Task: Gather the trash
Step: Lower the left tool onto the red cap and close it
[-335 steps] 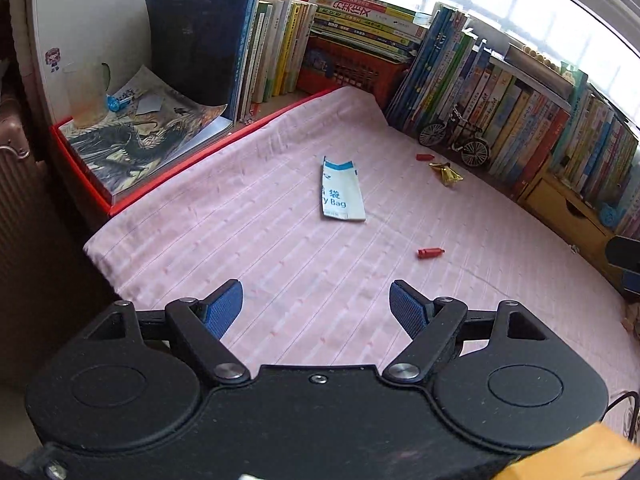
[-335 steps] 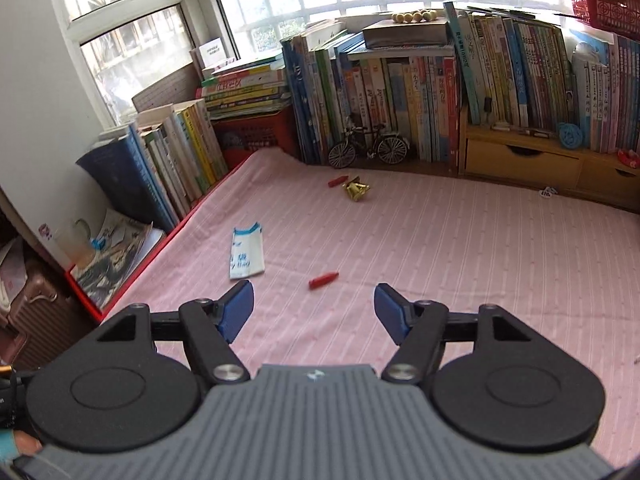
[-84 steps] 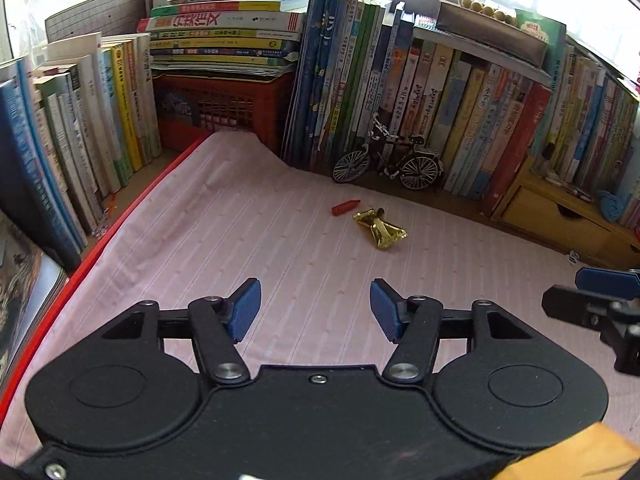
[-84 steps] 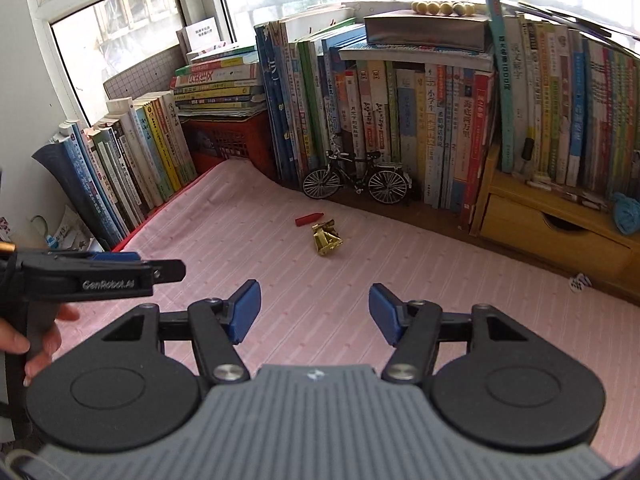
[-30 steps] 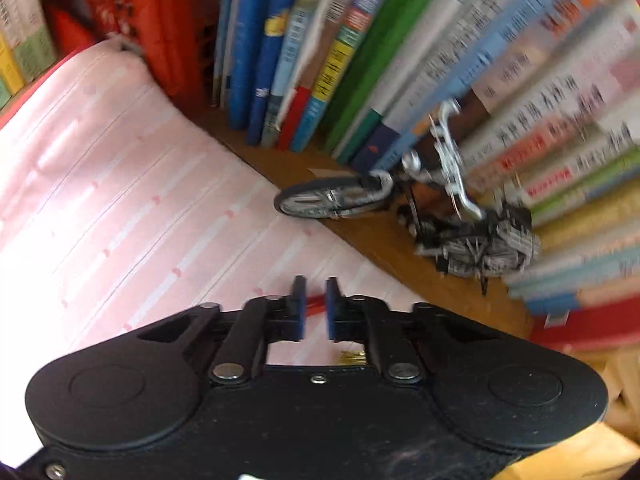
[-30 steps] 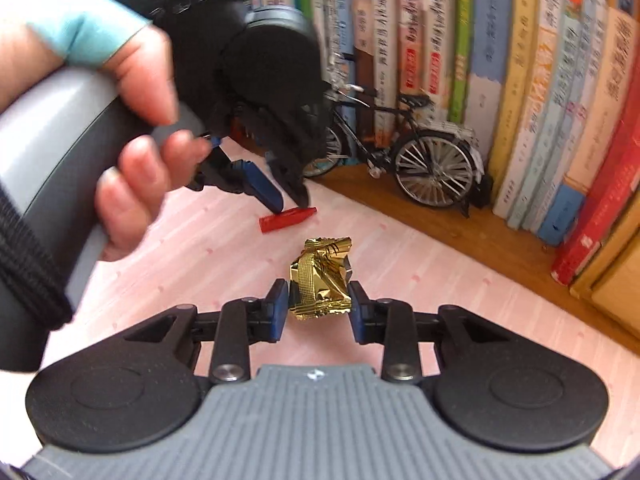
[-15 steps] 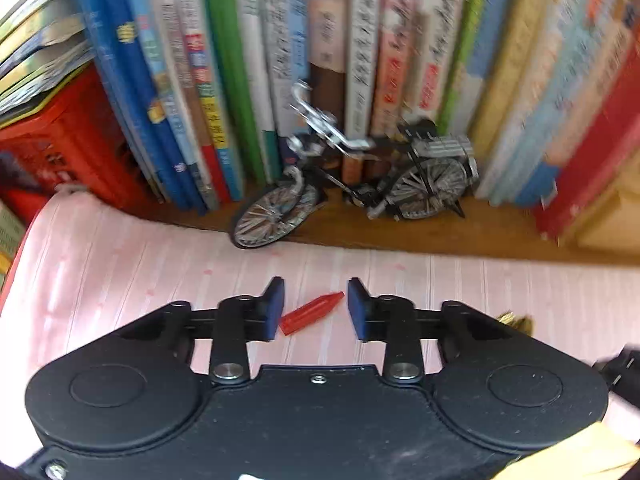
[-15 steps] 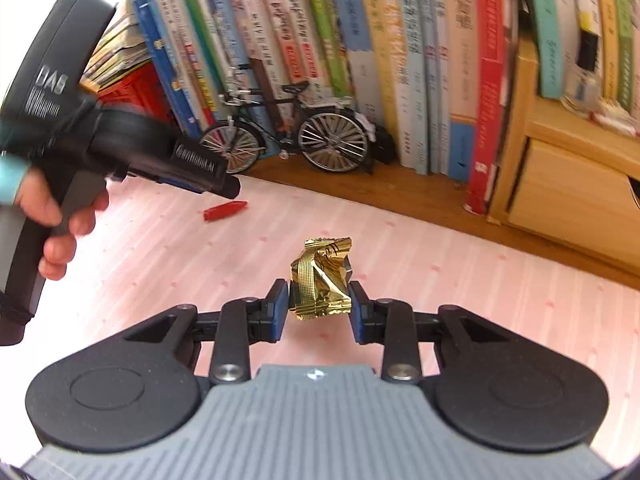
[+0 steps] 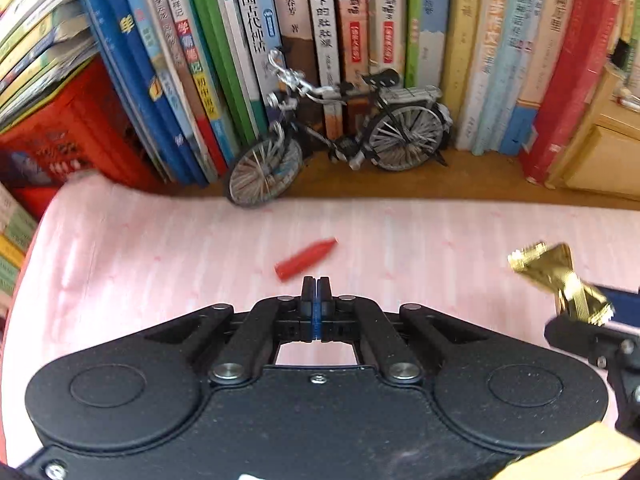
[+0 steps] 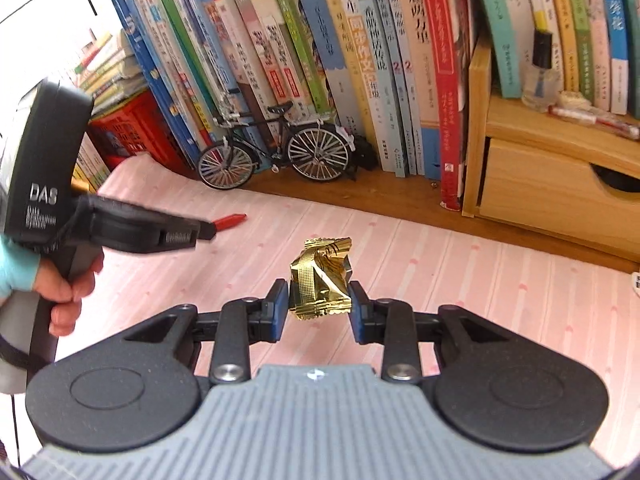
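Note:
A small red piece of trash (image 9: pixel 306 259) lies on the pink cloth (image 9: pixel 120 260), just beyond the tips of my left gripper (image 9: pixel 316 284). That gripper's jaws are closing and stand pad to pad, with nothing between them. In the right wrist view its tips (image 10: pixel 208 234) sit right beside the red piece (image 10: pixel 229 221). My right gripper (image 10: pixel 319 304) is shut on a crumpled gold wrapper (image 10: pixel 320 280), held above the cloth. In the left wrist view the wrapper (image 9: pixel 560 280) shows at the right edge.
A model bicycle (image 9: pixel 340 136) stands on the wooden ledge in front of a row of upright books (image 9: pixel 360 40). A red crate (image 9: pixel 60 136) under stacked books is at the left. At the right is a wooden drawer box (image 10: pixel 560 192). A hand (image 10: pixel 64 292) grips the left tool.
Half a second ago the left jaws stood open around the red piece; now they are shut with the piece lying ahead of the tips. The right gripper kept hold of the gold wrapper.

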Motion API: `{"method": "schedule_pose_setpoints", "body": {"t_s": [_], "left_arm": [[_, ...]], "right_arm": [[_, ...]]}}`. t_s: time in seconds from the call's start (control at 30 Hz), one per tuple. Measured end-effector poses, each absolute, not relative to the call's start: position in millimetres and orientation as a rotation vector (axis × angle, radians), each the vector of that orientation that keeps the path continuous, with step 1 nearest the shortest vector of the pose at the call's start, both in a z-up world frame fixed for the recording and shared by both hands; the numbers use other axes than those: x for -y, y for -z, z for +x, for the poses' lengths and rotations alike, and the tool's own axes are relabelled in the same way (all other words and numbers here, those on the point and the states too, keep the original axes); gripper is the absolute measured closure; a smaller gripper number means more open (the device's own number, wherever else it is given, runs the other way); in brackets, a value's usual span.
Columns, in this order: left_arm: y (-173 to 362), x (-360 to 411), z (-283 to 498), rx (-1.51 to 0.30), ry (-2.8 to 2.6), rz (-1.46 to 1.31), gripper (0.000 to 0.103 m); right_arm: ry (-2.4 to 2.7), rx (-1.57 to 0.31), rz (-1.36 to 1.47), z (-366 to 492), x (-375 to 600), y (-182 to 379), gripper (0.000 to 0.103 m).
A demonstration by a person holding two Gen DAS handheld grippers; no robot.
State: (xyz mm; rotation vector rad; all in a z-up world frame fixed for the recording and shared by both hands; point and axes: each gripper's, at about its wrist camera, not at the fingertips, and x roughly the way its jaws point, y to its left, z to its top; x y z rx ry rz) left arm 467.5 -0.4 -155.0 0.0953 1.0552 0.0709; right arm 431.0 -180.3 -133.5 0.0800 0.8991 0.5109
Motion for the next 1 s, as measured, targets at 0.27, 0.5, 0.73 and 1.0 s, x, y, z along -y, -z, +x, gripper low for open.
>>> {"method": "schedule_pose_setpoints", "body": {"t_s": [0.27,0.5,0.73,1.0], "left_arm": [[147.2,4.1,462.5,-0.975,-0.148,0.077,0.055],[167.5,3.2,481.5,-0.951,-0.414,-0.189,0.033],[186.9,2.8,478.9,-0.917,-0.511,-0.292,0.037],[188.1,-4.4,484.6,-0.896,-0.543,-0.326,0.048]], "right_arm": [[-0.491,-0.897,0.083,403.0,195.9,114.7,0.066],[-0.454,-0.917,0.139,400.6,209.8,126.1,0.066],[-0.459,-0.903,0.150,406.6,211.4,132.1,0.066],[-0.458,-0.905,0.168,407.3,213.5,135.2,0.066]]}}
